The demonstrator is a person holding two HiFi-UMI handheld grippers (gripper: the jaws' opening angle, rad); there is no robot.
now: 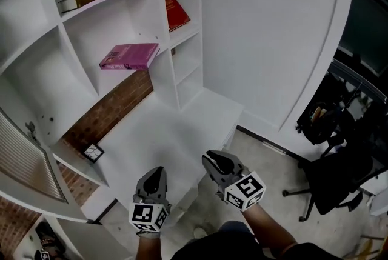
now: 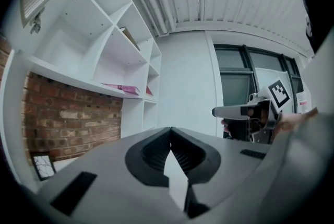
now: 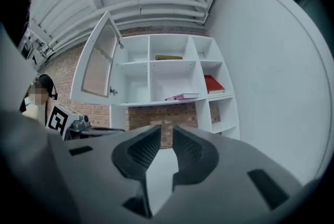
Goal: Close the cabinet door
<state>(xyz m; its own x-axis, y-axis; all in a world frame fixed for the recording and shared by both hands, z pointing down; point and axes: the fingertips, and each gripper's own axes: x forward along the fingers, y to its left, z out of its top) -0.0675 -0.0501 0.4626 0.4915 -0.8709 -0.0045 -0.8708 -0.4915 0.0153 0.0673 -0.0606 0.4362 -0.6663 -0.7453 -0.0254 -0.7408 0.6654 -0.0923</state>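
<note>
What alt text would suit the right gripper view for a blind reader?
An open cabinet door hangs at the left of a white shelf unit holding a pink book and a red book. The right tool, jaws slightly apart and empty, fills the foreground.

A red brick wall shows behind white shelves. A black office chair stands on the grey floor near a curved white wall.
</note>
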